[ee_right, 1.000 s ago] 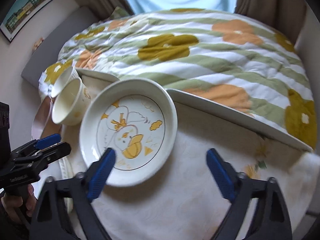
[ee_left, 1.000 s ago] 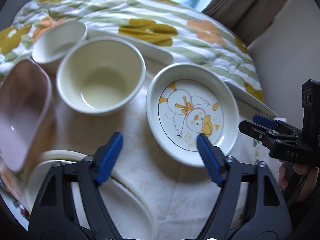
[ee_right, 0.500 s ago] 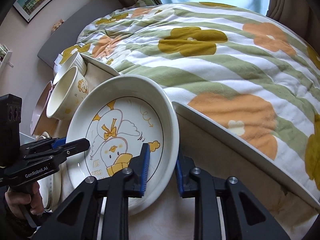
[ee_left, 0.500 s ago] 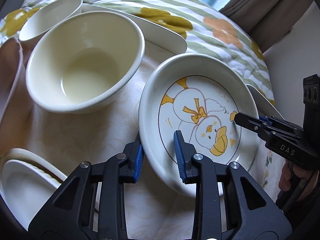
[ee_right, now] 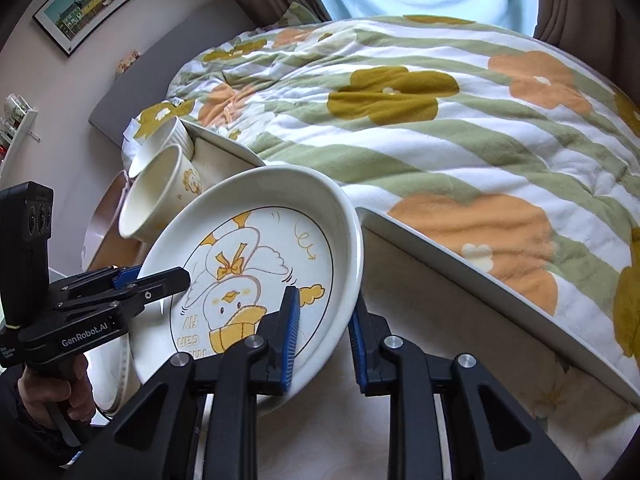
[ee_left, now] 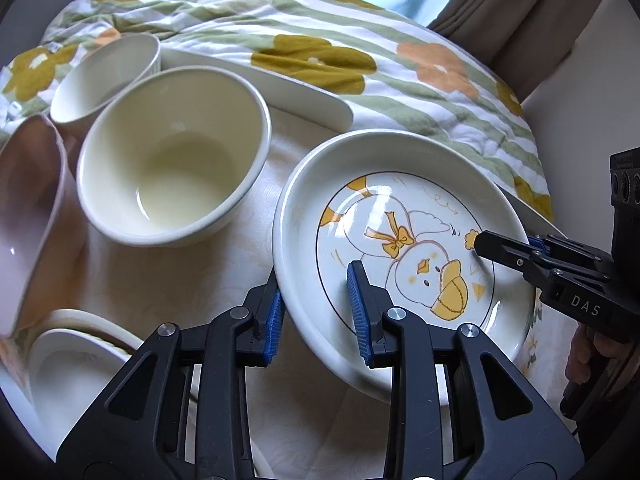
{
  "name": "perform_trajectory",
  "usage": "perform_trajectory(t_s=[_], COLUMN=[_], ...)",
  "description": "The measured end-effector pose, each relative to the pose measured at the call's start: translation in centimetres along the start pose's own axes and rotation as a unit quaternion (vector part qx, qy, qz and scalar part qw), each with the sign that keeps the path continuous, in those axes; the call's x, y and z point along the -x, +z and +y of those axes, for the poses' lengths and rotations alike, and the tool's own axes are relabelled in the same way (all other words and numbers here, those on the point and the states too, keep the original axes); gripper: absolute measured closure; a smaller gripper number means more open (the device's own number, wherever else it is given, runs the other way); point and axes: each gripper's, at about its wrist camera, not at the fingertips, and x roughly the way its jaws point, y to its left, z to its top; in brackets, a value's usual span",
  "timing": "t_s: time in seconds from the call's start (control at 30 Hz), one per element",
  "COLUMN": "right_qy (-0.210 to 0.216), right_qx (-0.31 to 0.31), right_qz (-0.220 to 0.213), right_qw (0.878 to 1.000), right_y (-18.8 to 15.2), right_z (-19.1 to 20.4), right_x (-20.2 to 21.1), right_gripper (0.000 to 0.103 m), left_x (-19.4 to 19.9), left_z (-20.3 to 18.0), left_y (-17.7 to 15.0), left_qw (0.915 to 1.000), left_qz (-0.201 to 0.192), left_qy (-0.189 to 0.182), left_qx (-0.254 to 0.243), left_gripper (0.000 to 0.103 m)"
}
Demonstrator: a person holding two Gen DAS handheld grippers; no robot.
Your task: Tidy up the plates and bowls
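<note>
A white plate with a duck picture (ee_left: pixel 404 240) is held by both grippers and tilted above the table. My left gripper (ee_left: pixel 316 312) is shut on the plate's near-left rim. My right gripper (ee_right: pixel 322 328) is shut on the plate (ee_right: pixel 256 264) at its right rim. The right gripper also shows in the left wrist view (ee_left: pixel 516 252), the left gripper in the right wrist view (ee_right: pixel 140 280). A cream bowl (ee_left: pixel 172 168) stands to the plate's left.
A smaller ribbed white cup (ee_left: pixel 104 76) sits behind the cream bowl. A pink bowl (ee_left: pixel 28 216) is at far left. White dishes (ee_left: pixel 76 364) lie stacked at near left. A long white tray (ee_right: pixel 480 276) borders a flowered quilt (ee_right: pixel 440 120).
Both grippers went from open to shut on the duck plate's opposite rims. The plate has since risen off the table and tilted.
</note>
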Motion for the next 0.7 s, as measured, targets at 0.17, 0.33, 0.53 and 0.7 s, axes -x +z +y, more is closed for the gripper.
perform_trajectory(t_s=[0.17,0.33,0.53,0.7], right_qy=[-0.015,-0.034,-0.061,-0.078], right_qx=[-0.003,-0.012,-0.032,-0.056], right_qz=[-0.032,-0.065,-0.088,-0.092], right_qw=[0.999,0.997,0.994,0.991], right_y=[-0.7,-2.0,-5.0,-7.9], right_z=[2.2,6.0,12.6,18.1], right_x=[3.0,6.3,8.3,7.3], right_gripper=[0.081,0.081,0.081,0.081], left_x=[3.2,8.5,13.7,15.8], left_z=[0.3,1.3,5.1,9.6], left_y=[0.0,-0.2,-1.5,-3.2], left_qw=[0.9994,0.9953,0.9878,0.9819], left_qz=[-0.02,-0.049,-0.056,-0.047], left_qy=[-0.019,-0.044,-0.07,-0.08], left_qx=[-0.023,-0.071,-0.128,-0.165], left_gripper=[0.077,0.077,0.077,0.077])
